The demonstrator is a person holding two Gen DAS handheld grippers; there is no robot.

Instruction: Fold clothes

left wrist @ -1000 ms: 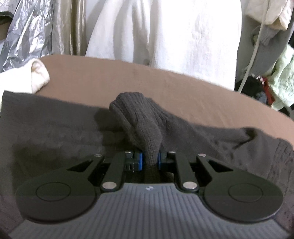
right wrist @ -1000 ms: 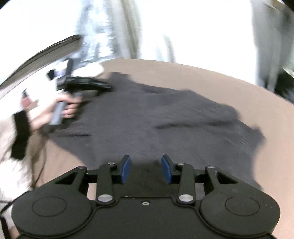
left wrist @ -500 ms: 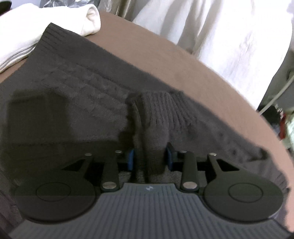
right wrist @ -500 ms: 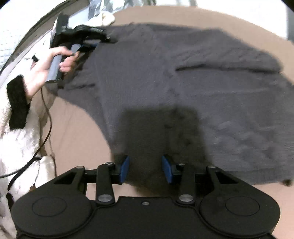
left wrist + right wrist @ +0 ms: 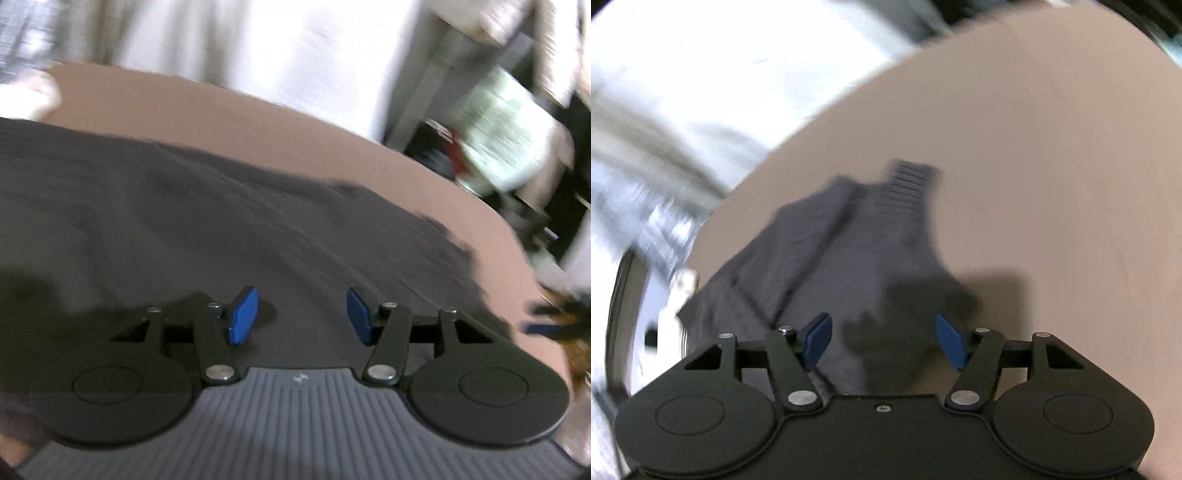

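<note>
Lying flat below both opening tongs: dark sweater (image 5: 229, 221); left tongs (image 5: 302, 314), right tongs (image 5: 882, 341) clamp nothing.

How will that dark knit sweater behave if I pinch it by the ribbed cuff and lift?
The sweater will probably droop: it lies limp with soft folds on the brown surface. The ribbed cuff looks thick, so it should grip well. Its coarse knit may drag rather than slide.

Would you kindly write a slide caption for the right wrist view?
Right gripper, jaws opening and empty, above a dark grey sweater lying on a tan table.
</note>
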